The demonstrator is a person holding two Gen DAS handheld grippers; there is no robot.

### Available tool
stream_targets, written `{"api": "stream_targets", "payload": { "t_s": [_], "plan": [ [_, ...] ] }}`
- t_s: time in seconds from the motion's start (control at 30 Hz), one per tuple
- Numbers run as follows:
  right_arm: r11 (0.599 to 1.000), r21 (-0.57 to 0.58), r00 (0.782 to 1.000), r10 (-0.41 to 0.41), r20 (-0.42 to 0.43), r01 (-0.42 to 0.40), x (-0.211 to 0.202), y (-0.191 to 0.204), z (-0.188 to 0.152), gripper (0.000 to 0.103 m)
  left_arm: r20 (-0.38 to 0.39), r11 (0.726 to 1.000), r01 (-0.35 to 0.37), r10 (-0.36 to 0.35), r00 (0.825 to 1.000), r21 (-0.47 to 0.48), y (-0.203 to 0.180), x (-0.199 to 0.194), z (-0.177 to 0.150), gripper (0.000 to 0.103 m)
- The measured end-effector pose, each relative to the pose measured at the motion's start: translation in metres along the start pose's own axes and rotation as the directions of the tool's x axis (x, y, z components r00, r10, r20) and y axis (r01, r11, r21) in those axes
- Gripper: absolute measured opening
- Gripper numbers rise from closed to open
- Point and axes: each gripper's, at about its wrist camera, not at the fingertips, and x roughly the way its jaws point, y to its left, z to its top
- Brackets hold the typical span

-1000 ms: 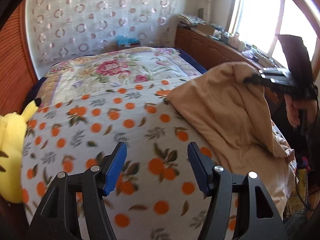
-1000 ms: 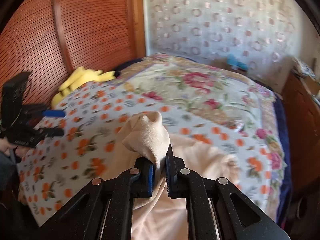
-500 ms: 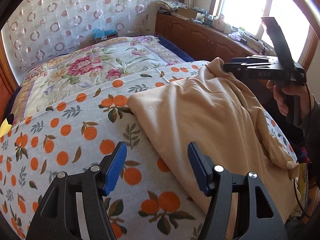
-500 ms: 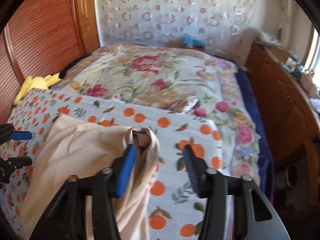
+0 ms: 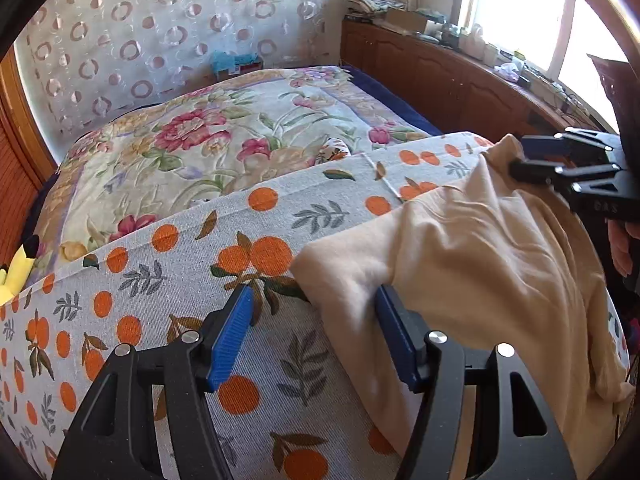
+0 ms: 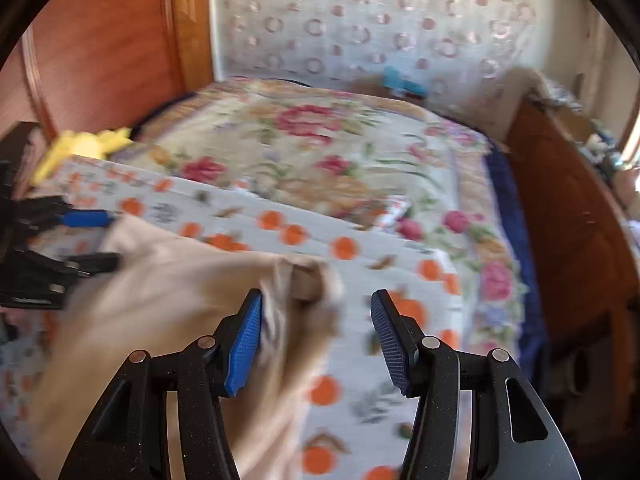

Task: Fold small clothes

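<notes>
A beige garment (image 5: 480,264) lies on the orange-print sheet (image 5: 168,280) of the bed, draped toward the bed's near right edge. My left gripper (image 5: 316,328) is open, with the garment's near left corner between its blue pads and over the right one. In the right wrist view the same garment (image 6: 160,304) lies at lower left, blurred. My right gripper (image 6: 316,340) is open; the garment's far corner rests against its left pad. The right gripper also shows in the left wrist view (image 5: 560,164) at the garment's far corner. The left gripper shows in the right wrist view (image 6: 80,240).
A floral quilt (image 5: 224,140) covers the far half of the bed. A yellow plush toy (image 5: 16,268) lies at the left edge by the wooden headboard (image 6: 100,48). A wooden cabinet (image 5: 448,76) with clutter runs along the right under a window.
My right gripper opened and let go of the garment's corner, which dropped onto the bed. My left gripper moved right until the garment's near corner lay between its open pads.
</notes>
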Motion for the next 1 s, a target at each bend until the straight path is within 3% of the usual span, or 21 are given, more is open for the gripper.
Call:
{"api": "stream_targets", "payload": {
  "t_s": [0.03,0.1,0.2,0.37,0.63,0.9,0.93,1.0],
  "plan": [
    [0.997,0.011,0.997,-0.073,0.001,0.073,0.002,-0.009,0.0,0.057,0.004,1.0,-0.009,0.009,1.0,-0.004,0.002,-0.001,0.0,0.064],
    [0.989,0.066,0.991,-0.132,0.017,0.13,-0.006,-0.027,0.004,0.057,0.009,1.0,-0.018,0.019,1.0,-0.013,0.003,-0.006,-0.002,0.064],
    [0.99,0.136,0.997,-0.041,0.066,0.031,-0.034,-0.038,-0.006,0.057,0.024,1.0,-0.005,0.005,1.0,-0.01,0.001,-0.022,-0.011,0.064],
    [0.987,0.118,0.989,0.099,0.112,-0.112,-0.088,-0.019,-0.056,0.057,0.051,0.999,0.043,-0.043,0.998,-0.003,-0.015,-0.06,-0.038,0.064],
    [0.981,0.088,0.984,0.165,0.069,-0.171,-0.127,0.019,-0.147,0.057,0.054,0.993,0.114,-0.115,0.992,0.035,-0.055,-0.107,-0.09,0.064],
    [0.985,0.061,0.987,0.16,0.017,-0.16,-0.146,0.05,-0.189,0.056,0.034,0.987,0.153,-0.155,0.987,0.052,-0.091,-0.134,-0.142,0.064],
    [0.989,0.046,0.99,0.139,0.006,-0.14,-0.143,0.053,-0.191,0.052,0.031,0.986,0.156,-0.158,0.987,0.051,-0.096,-0.137,-0.148,0.064],
    [0.995,0.03,0.996,0.092,-0.022,-0.091,-0.137,0.056,-0.192,0.032,0.032,0.985,0.166,-0.167,0.985,0.052,-0.102,-0.145,-0.161,0.064]
  ]
}}
